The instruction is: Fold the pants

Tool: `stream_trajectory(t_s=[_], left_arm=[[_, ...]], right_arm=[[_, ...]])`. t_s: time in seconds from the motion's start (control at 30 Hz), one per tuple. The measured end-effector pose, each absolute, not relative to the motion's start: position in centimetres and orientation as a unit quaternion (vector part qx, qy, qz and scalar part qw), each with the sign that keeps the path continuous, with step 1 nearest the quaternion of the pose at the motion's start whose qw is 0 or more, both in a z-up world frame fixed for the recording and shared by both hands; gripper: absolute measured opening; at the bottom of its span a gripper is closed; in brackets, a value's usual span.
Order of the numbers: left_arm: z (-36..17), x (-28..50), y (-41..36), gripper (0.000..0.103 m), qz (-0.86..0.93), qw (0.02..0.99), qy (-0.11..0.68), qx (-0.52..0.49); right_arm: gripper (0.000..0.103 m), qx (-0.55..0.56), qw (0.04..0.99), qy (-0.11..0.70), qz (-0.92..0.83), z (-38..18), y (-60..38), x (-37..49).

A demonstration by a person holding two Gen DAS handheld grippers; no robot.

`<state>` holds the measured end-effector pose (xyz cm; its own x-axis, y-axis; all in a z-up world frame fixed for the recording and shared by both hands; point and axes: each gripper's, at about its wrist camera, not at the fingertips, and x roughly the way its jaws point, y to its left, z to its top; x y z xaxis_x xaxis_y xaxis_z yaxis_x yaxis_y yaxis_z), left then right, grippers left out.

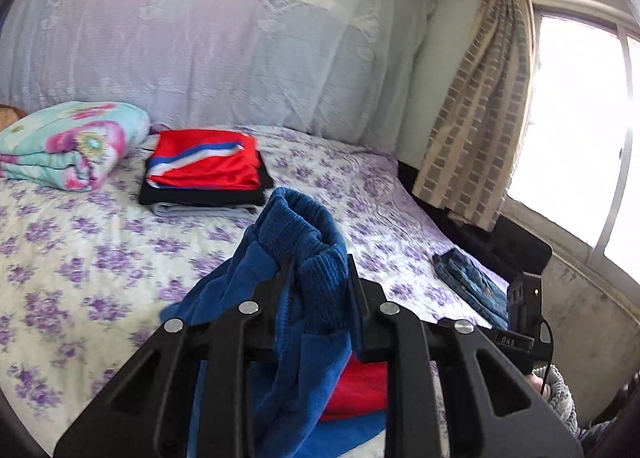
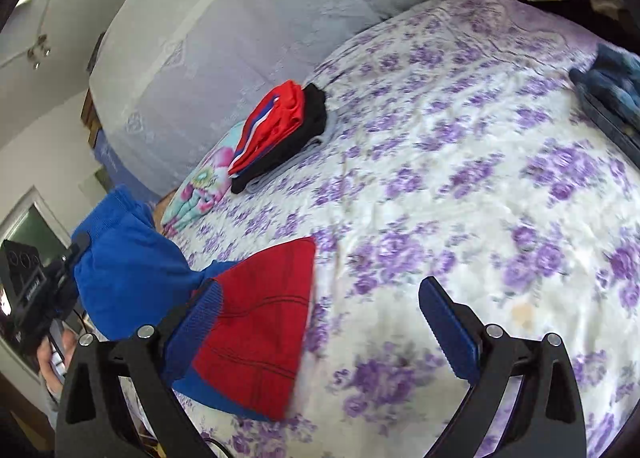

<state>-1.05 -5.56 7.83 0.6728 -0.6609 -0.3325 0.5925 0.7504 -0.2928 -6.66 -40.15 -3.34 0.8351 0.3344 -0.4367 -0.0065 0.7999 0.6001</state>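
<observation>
Left tool (image 1: 320, 278) is clamped on the ribbed waistband of the blue-and-red pants (image 1: 296, 258), lifted off the bed (image 1: 100, 258). Right tool (image 2: 320, 298) is spread wide, nothing gripped; the red panel of the pants lies across its left finger (image 2: 192, 322). Only the right wrist view shows the left tool from outside, a hand (image 2: 56, 362) beneath it. Only the left wrist view shows the window (image 1: 576, 130) and checked curtain (image 1: 480, 106). On the floral sheet are seen a folded clothes stack (image 1: 204, 170), a rolled floral blanket (image 1: 68, 142) and jeans (image 1: 472, 282) near the edge.
</observation>
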Motion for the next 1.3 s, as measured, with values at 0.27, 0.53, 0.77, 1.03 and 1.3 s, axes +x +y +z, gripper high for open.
stream_trajectory(t_s=[0.27, 0.53, 0.77, 1.03, 1.3], left_arm=[[0.1, -2.5, -18.3, 0.031, -0.385, 0.874, 0.291, 0.062], [2.5, -5.7, -13.5, 0.080, -0.417, 0.867, 0.272, 0.009], [2.7, -0.5, -6.9, 0.087, -0.300, 0.900, 0.310, -0.060], [-3.9, -3.5, -9.2, 0.092, -0.280, 0.898, 0.329, 0.087], [-1.4, -3.0, -2.7, 0.093, -0.311, 0.898, 0.308, -0.054]], right_arm=[[0.099, 0.326, 0.904, 0.257, 0.103, -4.8, -42.1, -7.4], [0.099, 0.282, 0.924, 0.249, 0.073, -3.5, -40.9, -7.3], [0.098, 0.078, 0.968, 0.223, 0.090, 3.9, -32.3, -4.5], [0.099, 0.044, 0.932, 0.353, 0.075, -2.6, -30.7, 0.6], [0.099, 0.073, 0.941, 0.316, 0.099, 0.4, -30.7, -1.7]])
